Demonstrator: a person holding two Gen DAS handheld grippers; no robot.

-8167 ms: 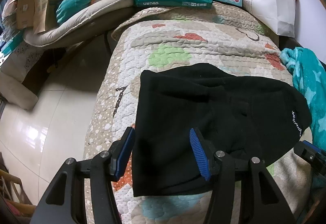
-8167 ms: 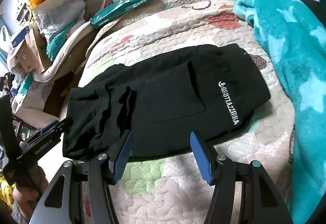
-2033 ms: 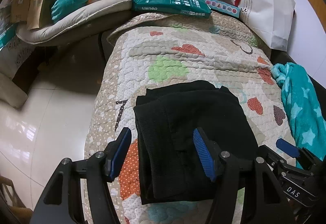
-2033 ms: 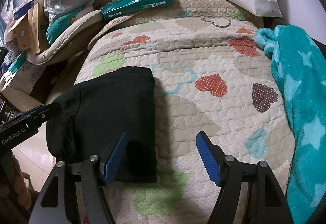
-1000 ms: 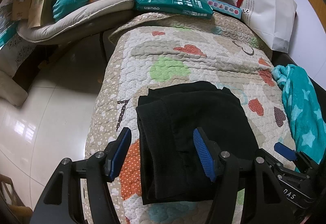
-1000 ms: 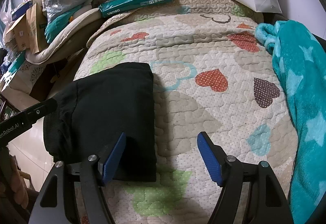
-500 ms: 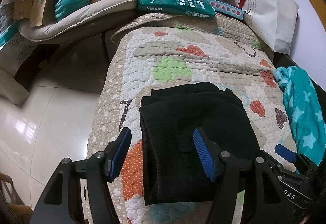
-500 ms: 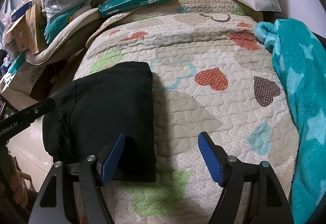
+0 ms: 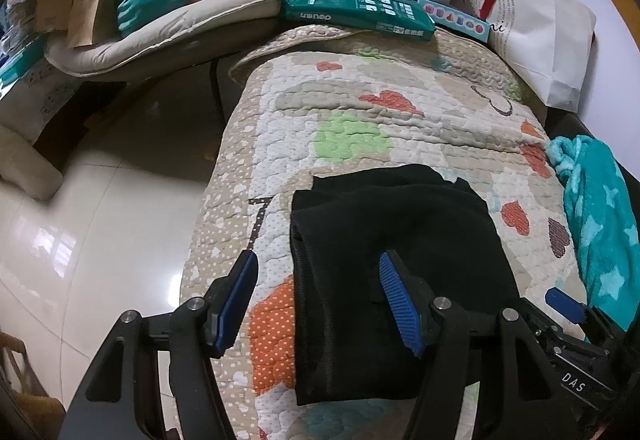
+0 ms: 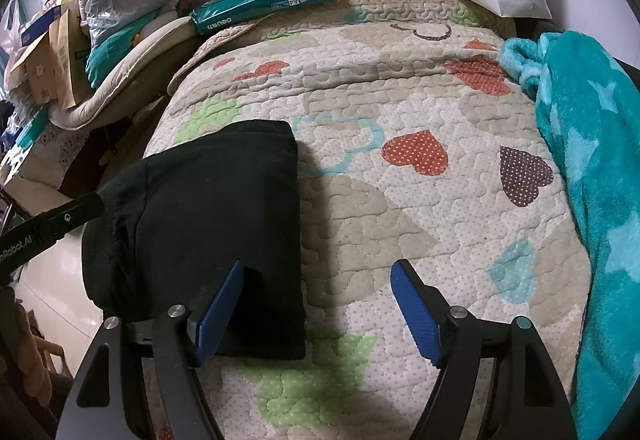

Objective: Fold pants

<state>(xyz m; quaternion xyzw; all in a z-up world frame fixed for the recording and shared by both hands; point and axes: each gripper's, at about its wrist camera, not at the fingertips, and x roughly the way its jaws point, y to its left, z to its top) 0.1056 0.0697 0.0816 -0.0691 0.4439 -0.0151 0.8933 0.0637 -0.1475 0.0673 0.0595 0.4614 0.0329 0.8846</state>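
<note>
- Finishing looks like the step in hand — the black pants (image 9: 392, 268) lie as a compact folded rectangle on the heart-patterned quilt (image 9: 360, 112), so my judgement is that only tidying is left.
- Doing it well would mean lifting both tools straight up and clear, so no pad drags the top layer; the far edge shows uneven layers in the left wrist view, and a light press there could square them.
- The left gripper (image 9: 320, 296) is released, its jaws apart and grasping nothing; it hovers over the near-left part of the bundle, the left edge of the cloth lying between the pads.
- The right gripper (image 10: 316, 304) is also released and empty, jaws spread wide — mostly over bare quilt, its left pad above the bundle's near-right corner.
- A teal blanket (image 10: 592, 168) lies well apart, at the right.
</note>
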